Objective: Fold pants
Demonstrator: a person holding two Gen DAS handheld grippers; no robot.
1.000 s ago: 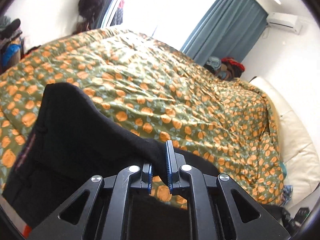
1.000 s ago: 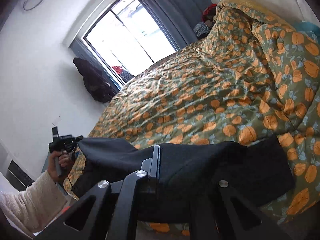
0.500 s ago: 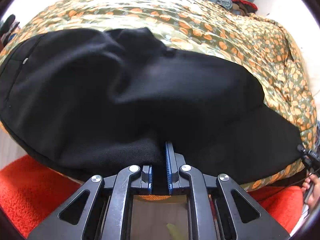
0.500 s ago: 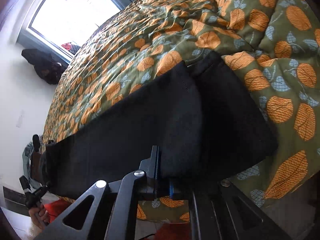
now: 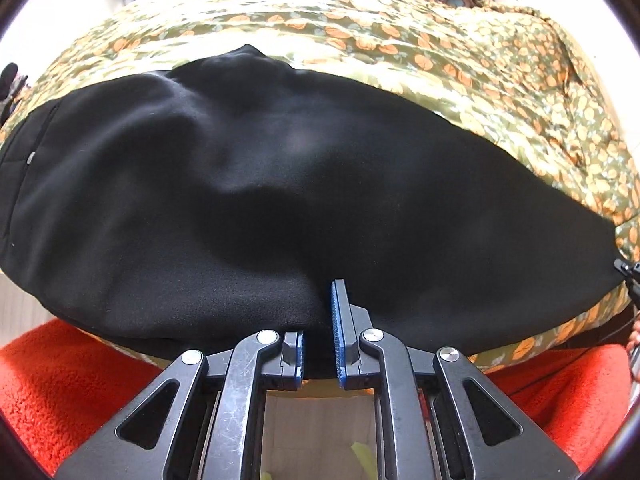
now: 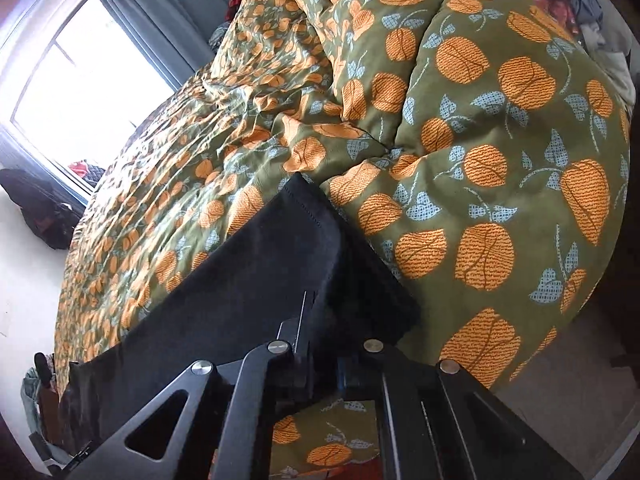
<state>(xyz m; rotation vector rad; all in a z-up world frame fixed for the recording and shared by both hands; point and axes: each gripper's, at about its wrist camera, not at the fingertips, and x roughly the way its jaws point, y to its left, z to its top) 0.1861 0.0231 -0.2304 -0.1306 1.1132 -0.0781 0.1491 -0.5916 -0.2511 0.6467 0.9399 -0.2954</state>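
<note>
The black pants (image 5: 280, 184) lie spread lengthwise along the near edge of the bed, waistband to the left in the left wrist view. My left gripper (image 5: 318, 320) is shut on the pants' near edge at its middle, with fabric pinched between the blue pads. In the right wrist view the pants' leg end (image 6: 280, 280) lies on the quilt, hem pointing away. My right gripper (image 6: 320, 344) is shut on the near edge of that leg end, and its fingers are mostly buried in the cloth.
The bed carries a green quilt with orange fruit print (image 5: 440, 52), bunched into a thick mound (image 6: 500, 160) to the right of the leg end. An orange-red rug (image 5: 60, 380) lies on the floor below the bed edge. A window (image 6: 80, 80) is beyond the bed.
Both grippers have come down from a raised hold. The pants, hanging lifted a second ago, now lie spread flat on the quilt, and both grippers have kept their grip.
</note>
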